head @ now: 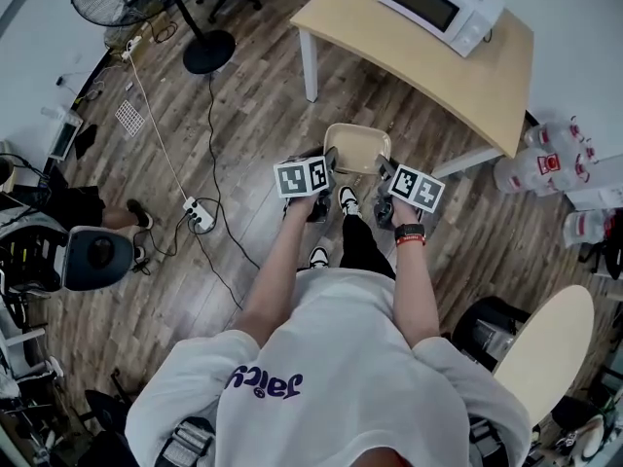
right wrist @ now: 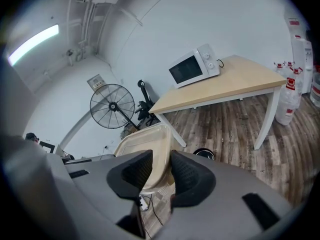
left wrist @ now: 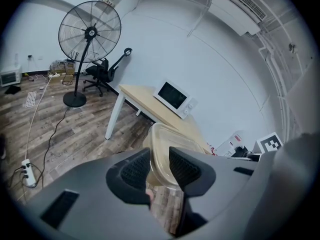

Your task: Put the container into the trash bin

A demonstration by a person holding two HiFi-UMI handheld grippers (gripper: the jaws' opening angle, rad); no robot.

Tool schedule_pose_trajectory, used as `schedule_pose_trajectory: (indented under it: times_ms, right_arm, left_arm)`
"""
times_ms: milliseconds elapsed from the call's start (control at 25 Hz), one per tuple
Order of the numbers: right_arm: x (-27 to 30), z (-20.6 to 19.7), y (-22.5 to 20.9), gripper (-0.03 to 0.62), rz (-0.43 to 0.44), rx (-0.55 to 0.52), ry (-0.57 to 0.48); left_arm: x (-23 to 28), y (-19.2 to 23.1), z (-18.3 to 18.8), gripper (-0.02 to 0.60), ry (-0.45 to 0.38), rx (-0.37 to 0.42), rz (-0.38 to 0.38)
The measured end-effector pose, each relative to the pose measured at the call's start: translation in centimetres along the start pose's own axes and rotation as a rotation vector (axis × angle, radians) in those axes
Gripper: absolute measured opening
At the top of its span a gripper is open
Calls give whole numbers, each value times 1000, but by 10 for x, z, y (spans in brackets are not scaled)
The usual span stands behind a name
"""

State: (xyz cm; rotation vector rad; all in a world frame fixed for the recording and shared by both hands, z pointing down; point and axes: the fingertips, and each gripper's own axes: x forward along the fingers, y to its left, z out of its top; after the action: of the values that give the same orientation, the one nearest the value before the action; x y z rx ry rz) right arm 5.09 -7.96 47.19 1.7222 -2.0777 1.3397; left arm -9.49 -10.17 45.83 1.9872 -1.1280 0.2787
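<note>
A translucent beige container [head: 356, 147] hangs above the wooden floor in front of the person, held from both sides. My left gripper [head: 331, 161] is shut on its left rim, and my right gripper [head: 386, 169] is shut on its right rim. In the left gripper view the container [left wrist: 165, 140] stands edge-on between the jaws of the left gripper [left wrist: 160, 165]. In the right gripper view its rim [right wrist: 148, 145] sits between the jaws of the right gripper [right wrist: 161, 172]. A dark round-rimmed object [right wrist: 203, 154], possibly the bin, stands on the floor near the table leg.
A wooden table [head: 487, 76] with a white microwave [head: 440, 6] stands ahead. A floor fan [head: 209, 51], a power strip [head: 199, 214] and cables lie to the left. Packs of bottles [head: 555, 168] sit at the right, and a round tabletop [head: 545, 353] is at the lower right.
</note>
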Motion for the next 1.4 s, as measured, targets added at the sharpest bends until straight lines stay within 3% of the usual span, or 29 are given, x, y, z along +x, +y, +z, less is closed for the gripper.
schedule_pose_trajectory:
  times_ms: [520, 920, 1400]
  right_arm:
    - [74, 42, -55, 130, -5, 62, 91]
    - [156, 36, -114, 129, -54, 76, 213]
    - [239, 33, -183, 125, -125, 84, 271]
  left_arm:
    - [101, 20, 22, 141, 62, -30, 62]
    - [189, 65, 1, 143, 166, -75, 122]
    - [292, 112, -31, 146, 245, -129, 140]
